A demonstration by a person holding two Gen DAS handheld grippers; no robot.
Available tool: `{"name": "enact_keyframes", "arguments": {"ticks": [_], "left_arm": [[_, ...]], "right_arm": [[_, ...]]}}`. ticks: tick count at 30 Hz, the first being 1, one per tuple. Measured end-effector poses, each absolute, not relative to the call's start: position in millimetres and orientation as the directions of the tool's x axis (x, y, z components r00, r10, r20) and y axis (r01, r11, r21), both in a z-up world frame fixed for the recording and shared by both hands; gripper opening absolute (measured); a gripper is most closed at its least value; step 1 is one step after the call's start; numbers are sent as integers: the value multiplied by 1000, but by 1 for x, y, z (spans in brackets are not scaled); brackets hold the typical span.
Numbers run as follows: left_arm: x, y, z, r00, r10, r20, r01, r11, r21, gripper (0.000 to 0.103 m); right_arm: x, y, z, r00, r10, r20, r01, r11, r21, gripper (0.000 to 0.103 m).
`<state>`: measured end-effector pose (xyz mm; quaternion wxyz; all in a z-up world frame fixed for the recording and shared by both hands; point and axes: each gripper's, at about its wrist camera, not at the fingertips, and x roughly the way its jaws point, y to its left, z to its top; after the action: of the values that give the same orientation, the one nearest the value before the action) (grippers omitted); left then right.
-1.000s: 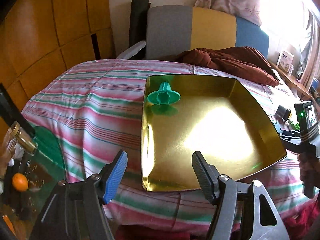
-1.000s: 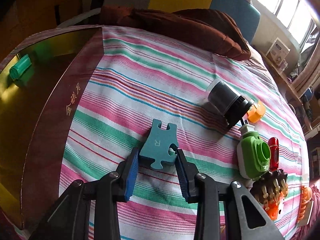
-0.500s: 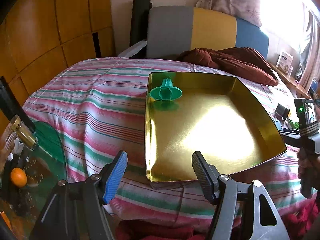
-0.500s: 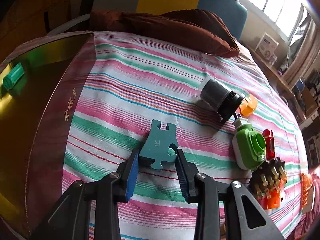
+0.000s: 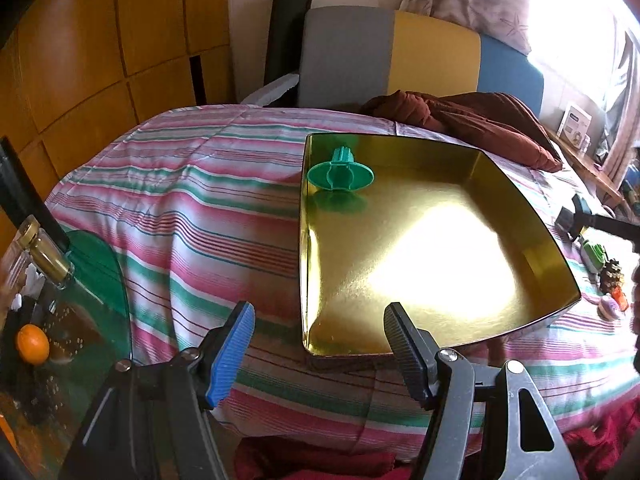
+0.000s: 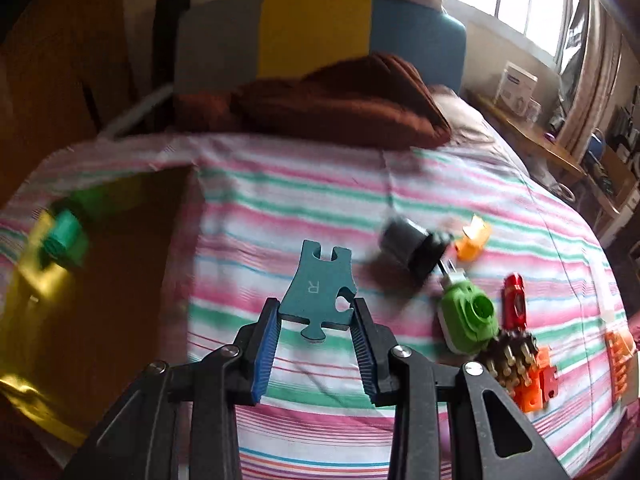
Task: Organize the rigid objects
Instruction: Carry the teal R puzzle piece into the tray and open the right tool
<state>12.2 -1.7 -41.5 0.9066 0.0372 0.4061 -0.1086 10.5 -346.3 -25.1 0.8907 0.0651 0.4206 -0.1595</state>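
The right gripper (image 6: 316, 322) clamps the teal puzzle piece (image 6: 318, 294) above the striped bedspread (image 6: 320, 208), while the left gripper (image 5: 320, 334) stands released near the gold tray (image 5: 532, 240).

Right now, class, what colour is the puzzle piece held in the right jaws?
Teal blue, the puzzle piece bears a pale letter R; clearest in the right wrist view.

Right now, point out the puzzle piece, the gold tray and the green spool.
puzzle piece (image 6: 316, 290), right wrist view, flat face by the letter.
gold tray (image 5: 400, 142), left wrist view, far wall.
green spool (image 5: 340, 174), left wrist view, flange.
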Motion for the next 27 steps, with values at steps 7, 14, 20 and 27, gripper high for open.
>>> {"name": "enact_keyframes", "arguments": {"ticks": [7, 14, 20, 27], "left_arm": [[16, 8, -41, 649, -159, -744, 201, 979, -34, 68], [19, 26, -39, 660, -132, -740, 154, 987, -39, 68], [23, 34, -41, 656, -122, -745, 130, 990, -48, 68], [25, 37, -45, 648, -122, -752, 121, 991, -56, 68]], "right_arm": [[36, -274, -5, 659, 13, -752, 94, 991, 99, 35], [83, -195, -30, 585, 190, -789, -76, 981, 179, 35], [127, -140, -57, 494, 258, -830, -118, 966, 230, 35], [165, -110, -83, 422, 280, -862, -100, 960, 263, 35]]}}
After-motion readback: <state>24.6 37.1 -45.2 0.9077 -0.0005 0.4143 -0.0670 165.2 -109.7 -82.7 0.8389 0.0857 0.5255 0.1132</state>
